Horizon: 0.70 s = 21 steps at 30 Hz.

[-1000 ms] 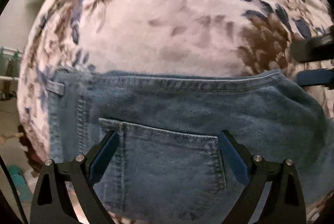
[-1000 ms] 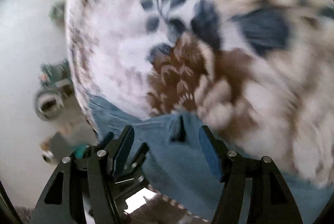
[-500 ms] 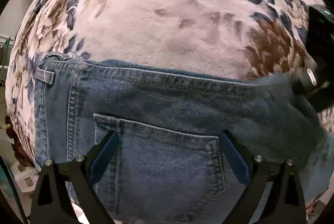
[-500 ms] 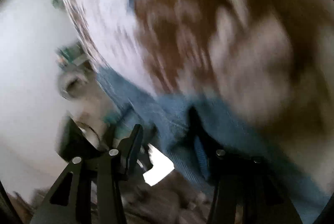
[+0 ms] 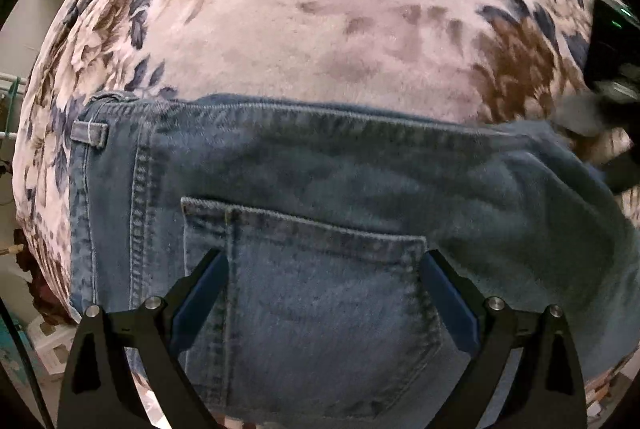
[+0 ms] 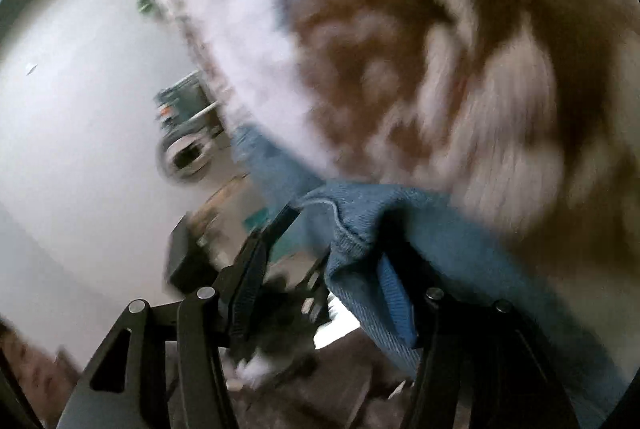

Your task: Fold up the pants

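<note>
Blue denim pants [image 5: 320, 189] lie on a floral blanket [image 5: 320, 9], back side up, waistband to the left, a back pocket [image 5: 320, 289] nearest me. My left gripper [image 5: 324, 281] is open and hovers over that pocket, holding nothing. My right gripper [image 6: 336, 229] shows blurred at the pants' edge; a fold of denim [image 6: 352, 229] bunches between its fingers, which stand fairly wide apart. The right gripper also appears at the far right of the left wrist view [image 5: 612, 89], at the raised pants edge.
The blanket's edge [image 6: 192, 29] drops off to a pale floor [image 6: 80, 109] with a round appliance [image 6: 184, 157] and clutter beside the bed. White crates [image 5: 44, 341] sit low at the left.
The right gripper has pushed in onto the pants edge and the denim now bunches between its fingers and lifts. The left gripper stays open over the pocket, view shifting slightly.
</note>
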Motion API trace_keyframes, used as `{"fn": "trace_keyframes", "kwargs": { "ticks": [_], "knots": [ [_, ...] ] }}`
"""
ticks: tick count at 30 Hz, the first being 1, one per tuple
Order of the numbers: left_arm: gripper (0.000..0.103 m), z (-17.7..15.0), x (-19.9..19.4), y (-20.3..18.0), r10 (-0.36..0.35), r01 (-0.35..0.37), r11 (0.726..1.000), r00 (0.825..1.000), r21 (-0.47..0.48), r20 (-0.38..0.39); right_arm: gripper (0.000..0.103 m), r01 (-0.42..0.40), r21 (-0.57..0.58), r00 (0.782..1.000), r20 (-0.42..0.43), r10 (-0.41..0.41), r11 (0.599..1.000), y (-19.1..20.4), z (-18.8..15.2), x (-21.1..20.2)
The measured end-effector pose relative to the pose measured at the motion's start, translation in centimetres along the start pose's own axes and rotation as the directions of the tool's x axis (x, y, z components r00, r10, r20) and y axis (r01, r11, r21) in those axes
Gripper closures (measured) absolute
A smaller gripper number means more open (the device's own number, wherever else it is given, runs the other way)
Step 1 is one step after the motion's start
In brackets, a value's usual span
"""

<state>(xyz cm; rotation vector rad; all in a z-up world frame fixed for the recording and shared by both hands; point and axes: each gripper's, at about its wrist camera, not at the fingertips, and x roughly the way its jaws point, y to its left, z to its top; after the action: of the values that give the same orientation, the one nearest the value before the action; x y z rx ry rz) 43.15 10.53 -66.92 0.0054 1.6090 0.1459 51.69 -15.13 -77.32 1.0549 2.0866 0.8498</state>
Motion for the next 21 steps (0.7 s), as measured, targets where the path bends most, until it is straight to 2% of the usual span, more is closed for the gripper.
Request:
{"fn": "trace_keyframes", "kwargs": {
  "ticks": [2, 3, 4, 5, 6, 7, 8, 9, 10, 12, 13, 14, 15, 16, 17, 18, 19, 20, 21],
  "knots": [
    [0.004, -0.3, 0.2, 0.0, 0.01, -0.01, 1.0, 1.0, 0.012, 0.0, 0.042, 0.034, 0.039, 0.997, 0.067, -0.037, 0.999, -0.4, 1.1, 0.6],
    [0.004, -0.4, 0.3, 0.1, 0.015, -0.015, 1.0, 1.0, 0.016, -0.003, 0.043, 0.045, 0.044, 0.996, 0.071, -0.048, 0.998, -0.4, 1.2, 0.9],
    [0.004, -0.6, 0.5, 0.1, 0.015, -0.015, 1.0, 1.0, 0.018, -0.004, 0.052, 0.071, 0.033, 0.995, 0.068, -0.073, 0.997, -0.1, 1.2, 1.2],
    [0.004, -0.8, 0.6, 0.1, 0.015, -0.015, 1.0, 1.0, 0.02, -0.003, 0.081, 0.134, 0.008, 0.989, 0.06, -0.134, 0.991, 0.8, 0.9, 1.2],
    [0.004, -0.8, 0.7, 0.3, 0.015, -0.015, 1.0, 1.0, 0.024, -0.002, 0.092, 0.179, -0.002, 0.983, 0.052, -0.178, 0.984, 1.2, 0.5, 1.2],
    [0.004, -1.1, 1.0, 0.3, 0.015, -0.015, 0.999, 1.0, 0.029, -0.004, 0.093, 0.206, 0.021, 0.977, 0.054, -0.207, 0.978, 1.2, 0.2, 0.5],
    [0.004, -1.1, 1.1, 0.4, 0.012, -0.012, 0.999, 1.0, 0.032, 0.0, 0.095, 0.168, 0.066, 0.981, 0.084, -0.173, 0.984, 1.3, -0.3, -0.9],
    [0.004, -1.2, 1.1, 0.3, 0.014, -0.014, 0.999, 1.0, 0.033, 0.001, 0.096, 0.202, 0.071, 0.973, 0.097, -0.208, 0.977, 1.8, -0.6, -2.0],
    [0.004, -1.4, 1.1, 0.2, 0.016, -0.016, 0.999, 1.0, 0.033, -0.001, 0.101, 0.256, 0.068, 0.956, 0.13, -0.263, 0.964, 2.6, -0.9, -3.2],
    [0.004, -1.3, 1.0, 0.3, 0.016, -0.016, 0.999, 1.0, 0.028, -0.007, 0.101, 0.251, 0.09, 0.933, 0.242, -0.266, 0.964, 3.6, -1.2, -6.8],
    [0.004, -1.2, 0.9, 0.3, 0.013, -0.013, 1.0, 1.0, 0.021, -0.011, 0.101, 0.299, 0.08, 0.905, 0.293, -0.309, 0.951, 4.5, -1.2, -8.3],
    [0.004, -1.1, 0.6, 0.3, 0.004, -0.004, 1.0, 1.0, 0.011, -0.015, 0.1, 0.326, 0.045, 0.889, 0.326, -0.322, 0.944, 5.6, -1.4, -9.4],
    [0.004, -1.0, 0.3, 0.3, -0.007, 0.007, 1.0, 1.0, 0.004, -0.015, 0.1, 0.32, 0.017, 0.896, 0.318, -0.309, 0.947, 6.5, -1.7, -9.7],
    [0.004, -0.9, -0.2, 0.4, -0.013, 0.013, 1.0, 1.0, -0.001, -0.012, 0.098, 0.348, 0.001, 0.892, 0.306, -0.332, 0.937, 7.4, -2.2, -9.4],
    [0.004, -0.6, -0.9, 0.5, -0.016, 0.016, 1.0, 1.0, -0.003, -0.001, 0.091, 0.372, -0.025, 0.889, 0.298, -0.348, 0.928, 8.3, -2.8, -8.8],
    [0.004, -0.6, -1.3, 0.5, -0.017, 0.017, 1.0, 1.0, -0.004, 0.012, 0.086, 0.386, -0.068, 0.895, 0.271, -0.355, 0.92, 9.1, -3.6, -7.5],
    [0.004, -0.6, -1.9, 0.4, -0.013, 0.013, 1.0, 1.0, -0.005, 0.026, 0.074, 0.389, -0.09, 0.9, 0.249, -0.357, 0.917, 9.7, -4.0, -5.8],
    [0.004, -0.7, -2.3, 0.2, -0.008, 0.008, 1.0, 0.999, -0.005, 0.041, 0.069, 0.367, -0.118, 0.92, 0.189, -0.342, 0.923, 9.7, -4.7, -3.6],
    [0.004, -0.6, -2.6, 0.2, -0.008, 0.008, 1.0, 0.999, -0.005, 0.051, 0.069, 0.352, -0.129, 0.932, 0.144, -0.334, 0.927, 9.1, -5.1, -2.0]
  ]
}}
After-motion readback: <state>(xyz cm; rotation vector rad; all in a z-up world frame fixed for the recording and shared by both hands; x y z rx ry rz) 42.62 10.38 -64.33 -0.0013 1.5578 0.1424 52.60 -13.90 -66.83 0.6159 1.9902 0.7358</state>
